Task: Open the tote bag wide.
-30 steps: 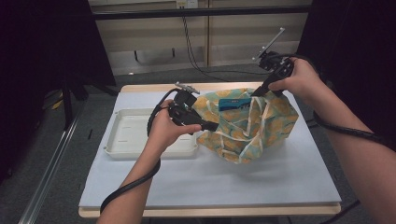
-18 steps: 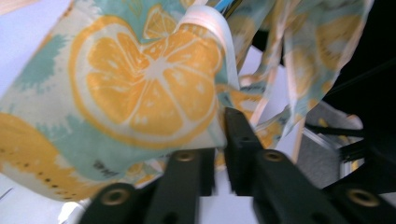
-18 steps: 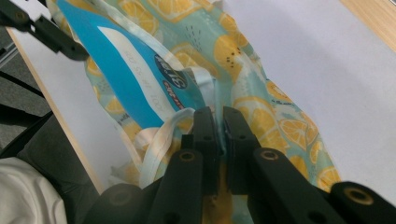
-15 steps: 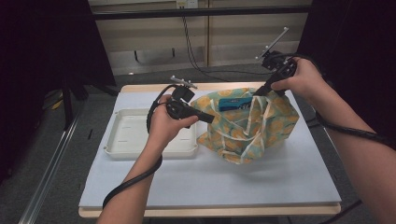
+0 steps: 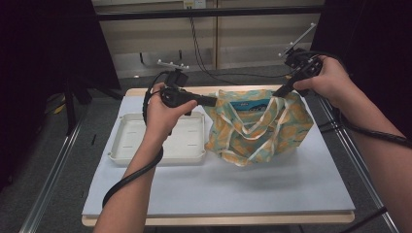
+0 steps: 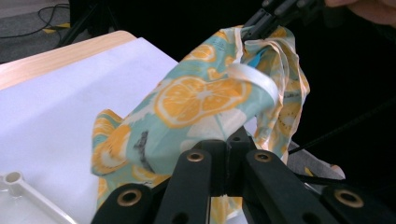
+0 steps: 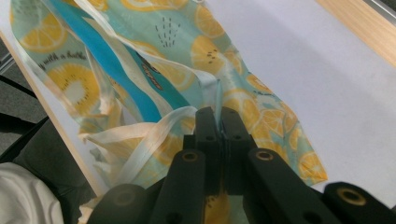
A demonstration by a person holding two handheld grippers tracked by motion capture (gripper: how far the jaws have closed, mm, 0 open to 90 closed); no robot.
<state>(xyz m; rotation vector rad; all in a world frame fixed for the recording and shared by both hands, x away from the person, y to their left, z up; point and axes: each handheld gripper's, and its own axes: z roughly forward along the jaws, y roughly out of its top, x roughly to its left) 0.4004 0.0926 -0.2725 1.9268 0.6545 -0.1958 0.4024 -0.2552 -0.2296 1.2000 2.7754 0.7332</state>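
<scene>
White-covered worktop (image 5: 252,194) scene: the left tongs (image 5: 214,101) and right tongs (image 5: 281,91), each clamped on the rim of a lemon-print tote bag (image 5: 257,133) beside a white tray (image 5: 160,141), should probably lift evenly, keeping its mouth spread.

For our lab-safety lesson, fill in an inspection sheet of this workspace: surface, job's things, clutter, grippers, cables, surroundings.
Surface: table under a white cover, wooden edge showing.
Job's things: lemon-print tote bag, held open by its rim at both sides, something blue inside.
Clutter: white tray left of the bag, nothing in it.
Grippers: left gripper shut on the bag's left rim; right gripper shut on its right rim.
Cables: black cable trails along the left forearm.
Surroundings: dark curtains, wood-panelled wall.
</scene>
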